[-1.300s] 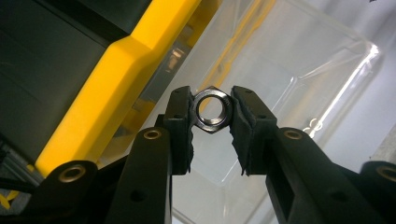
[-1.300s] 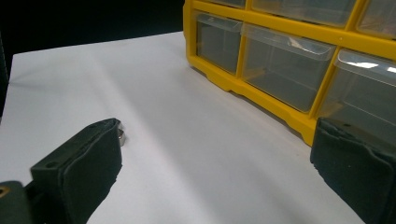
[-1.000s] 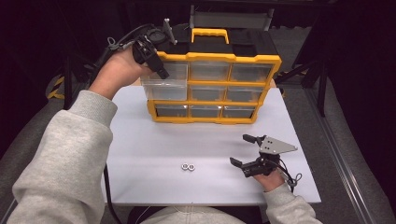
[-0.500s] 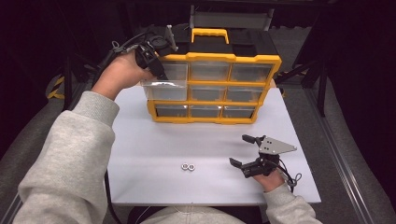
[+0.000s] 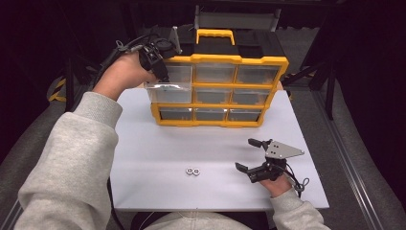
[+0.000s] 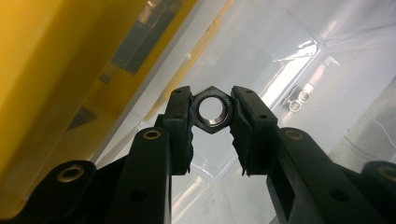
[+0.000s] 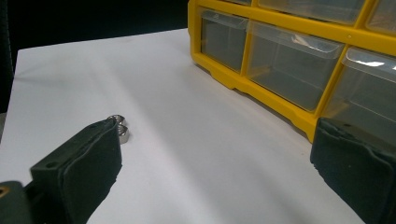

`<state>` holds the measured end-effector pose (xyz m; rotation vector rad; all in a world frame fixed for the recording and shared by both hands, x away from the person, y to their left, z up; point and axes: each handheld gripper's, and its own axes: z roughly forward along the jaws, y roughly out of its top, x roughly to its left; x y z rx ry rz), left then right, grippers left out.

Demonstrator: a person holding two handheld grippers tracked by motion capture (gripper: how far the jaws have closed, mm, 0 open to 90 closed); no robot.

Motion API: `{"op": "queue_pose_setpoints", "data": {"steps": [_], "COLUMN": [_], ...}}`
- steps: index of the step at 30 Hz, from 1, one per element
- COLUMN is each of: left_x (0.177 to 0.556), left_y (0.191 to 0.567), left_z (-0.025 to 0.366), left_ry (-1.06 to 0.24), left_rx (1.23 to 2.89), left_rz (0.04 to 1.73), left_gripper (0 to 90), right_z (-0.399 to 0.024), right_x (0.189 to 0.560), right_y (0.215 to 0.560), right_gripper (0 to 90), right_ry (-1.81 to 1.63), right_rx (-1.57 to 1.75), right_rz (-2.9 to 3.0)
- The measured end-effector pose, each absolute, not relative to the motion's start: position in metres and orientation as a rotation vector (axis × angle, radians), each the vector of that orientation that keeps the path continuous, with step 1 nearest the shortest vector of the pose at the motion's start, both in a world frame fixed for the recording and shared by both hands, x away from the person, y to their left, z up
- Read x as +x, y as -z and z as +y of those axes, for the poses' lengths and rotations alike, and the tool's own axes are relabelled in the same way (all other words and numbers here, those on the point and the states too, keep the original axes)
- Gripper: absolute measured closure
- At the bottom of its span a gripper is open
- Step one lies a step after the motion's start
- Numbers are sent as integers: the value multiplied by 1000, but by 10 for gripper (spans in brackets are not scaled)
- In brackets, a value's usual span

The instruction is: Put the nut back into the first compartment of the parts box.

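A small silver hexagonal steel nut (image 6: 213,110) sat pinched flat-to-flat between the two black pads of the left claw (image 6: 212,112), which was clamped on it above the pulled-out clear plastic drawer (image 5: 166,89) at the left end of the middle row of the yellow-and-black plastic organiser cabinet (image 5: 218,84). In the left gripper view, the translucent drawer floor lay beyond the nut; nothing could be made out lying in it.

Against the frame a second before, the left hand (image 5: 125,72) had drifted slightly toward three o'clock, nearer the cabinet's top left corner, with the claw tipped down over the drawer. The right claw (image 5: 251,155) had kept its place at about four o'clock on the white table (image 5: 158,143), its jaws standing wide apart, holding nothing.

Two more silver hexagonal nuts (image 5: 193,171) lay touching each other on the table at about six o'clock from the cabinet, well apart from it and to the nine o'clock side of the right claw. The other clear drawers looked closed; their contents could not be told.
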<state>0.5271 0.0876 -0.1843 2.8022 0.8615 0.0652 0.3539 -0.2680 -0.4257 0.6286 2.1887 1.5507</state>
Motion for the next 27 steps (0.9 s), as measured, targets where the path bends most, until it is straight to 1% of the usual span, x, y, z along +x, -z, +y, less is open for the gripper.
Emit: {"op": "queue_pose_setpoints", "data": {"steps": [3,6,9,10,11,12,15,16,17,18,22,23,25,27], "left_x": [526,524,519,518,516,513,505,503,501,499,486,481,467,455], "left_y": [183,182,176,173,170,167,156,153,150,148,138,136,131,129], "left_z": [89,91,93,94,96,97,103,106,108,110,115,115,115,115], "left_ry": [-85,-101,-122,-130,-127,-142,-203,-228,-251,-263,-283,-293,-322,-324], "left_rx": [2793,2775,2746,2734,2716,2707,2670,2651,2634,2622,2580,2574,2572,2562], "left_rz": [847,837,812,806,799,793,790,792,807,813,767,750,699,649], "left_gripper": [605,587,536,537,518,464,439,416,357,322,314,295,288,276], "right_z": [-268,-268,-268,-268,-268,-268,-267,-267,-267,-267,-267,-267,-267,-268], "right_x": [354,354,354,354,354,354,354,354,354,354,354,354,354,354], "right_y": [426,426,426,426,426,426,426,426,426,426,426,426,426,426], "right_gripper": [23,23,23,23,23,23,23,23,23,23,23,23,23,23], "right_ry": [-1552,-1553,-1554,-1555,-1555,-1555,-1555,-1556,-1556,-1557,-1557,-1556,-1557,-1554], "right_rx": [627,627,626,626,626,627,623,622,622,623,625,619,619,620], "right_rz": [2187,2190,2191,2191,2191,2192,2196,2196,2196,2195,2197,2196,2196,2196]}}
